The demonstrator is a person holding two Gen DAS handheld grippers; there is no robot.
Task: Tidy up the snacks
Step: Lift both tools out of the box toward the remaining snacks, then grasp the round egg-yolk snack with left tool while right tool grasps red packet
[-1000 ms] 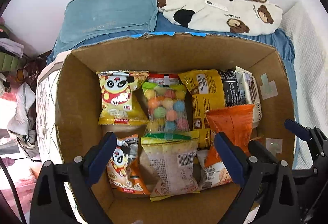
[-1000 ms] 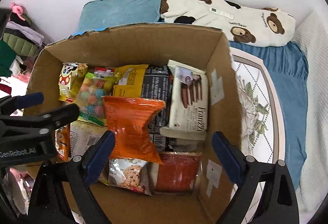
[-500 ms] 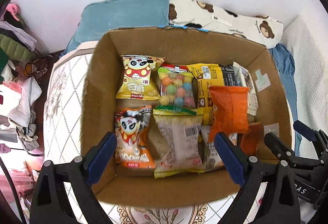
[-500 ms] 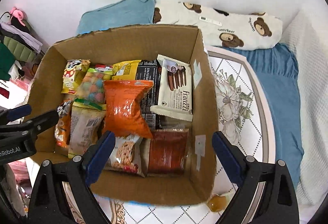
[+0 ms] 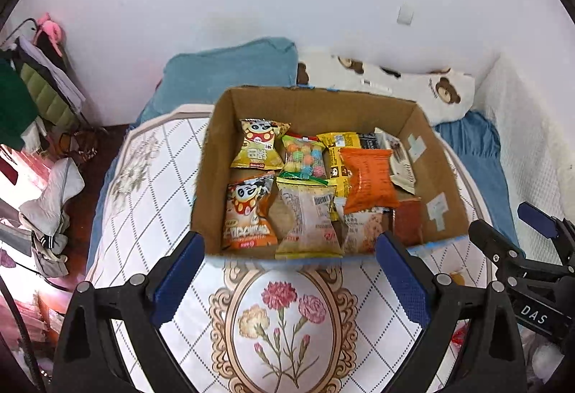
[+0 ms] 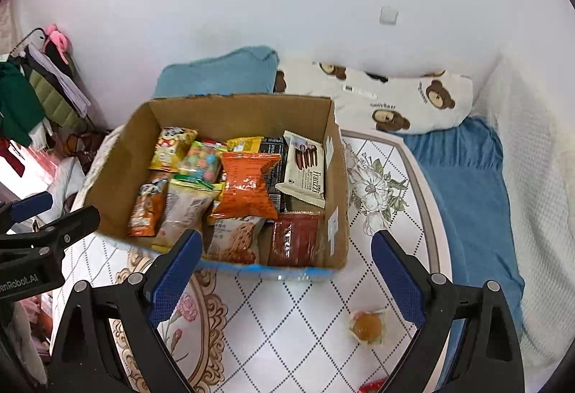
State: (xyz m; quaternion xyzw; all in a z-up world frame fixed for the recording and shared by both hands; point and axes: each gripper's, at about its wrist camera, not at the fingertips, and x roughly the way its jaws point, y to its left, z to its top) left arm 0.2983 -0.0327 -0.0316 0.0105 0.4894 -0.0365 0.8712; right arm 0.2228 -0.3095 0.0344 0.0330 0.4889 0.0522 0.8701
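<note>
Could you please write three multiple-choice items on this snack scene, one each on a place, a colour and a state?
1. Where does the small wrapped orange sweet lie?
A. inside the cardboard box
B. on the patterned cover outside the box
C. on the bear pillow

2. What colour is the bag lying on top, mid-box?
A. orange
B. purple
C. white

3. How are the right tongs?
A. shut on a bag
B. open and empty
C. out of view

Answers: 1 B, it sits on the cover in front of the cardboard box; 2 A, its foil is orange; 3 B, both pads stand wide apart, nothing between.
</note>
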